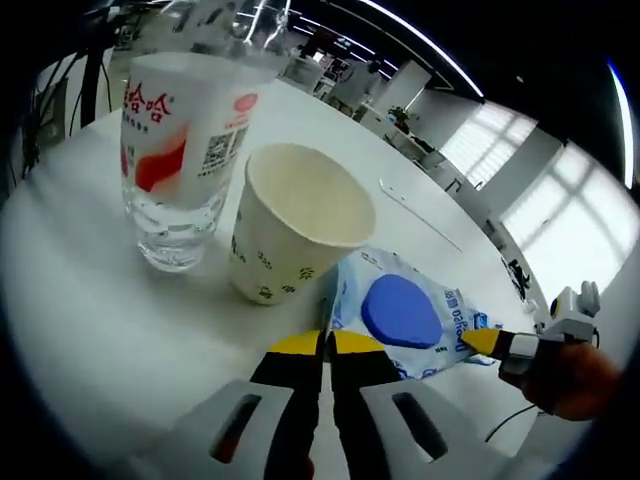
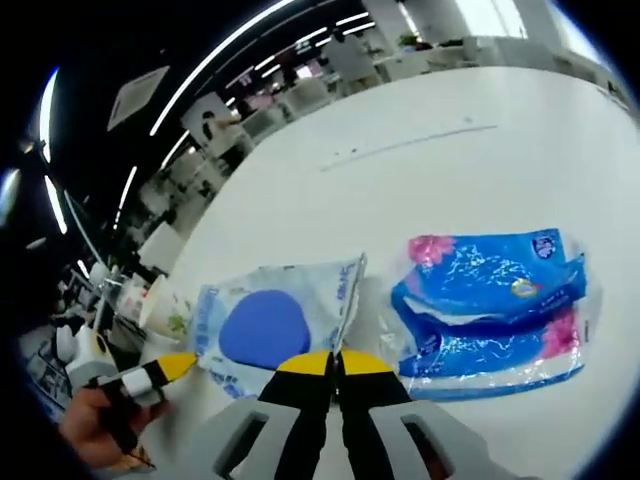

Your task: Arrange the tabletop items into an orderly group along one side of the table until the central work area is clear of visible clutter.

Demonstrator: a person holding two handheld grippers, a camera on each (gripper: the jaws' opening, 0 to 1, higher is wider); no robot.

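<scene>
A wet wipes pack [image 1: 400, 312] with a blue oval lid lies on the white table [image 1: 90, 320], just right of a paper cup [image 1: 290, 225]. My left gripper [image 1: 325, 345] is shut on the pack's near seam edge. My right gripper [image 1: 490, 342], held by a hand, comes in from the right and pinches the pack's far end. In the right gripper view, the right gripper [image 2: 335, 362] is shut on the side seam of the wipes pack [image 2: 265, 325]. There the left gripper [image 2: 172, 368] holds the opposite edge.
A clear bottle [image 1: 185, 140] with a red and white label stands left of the cup. A blue tissue pack [image 2: 490, 300] lies right of the wipes pack. The paper cup [image 2: 165, 305] stands beyond the wipes. Office desks lie past the table's far edge.
</scene>
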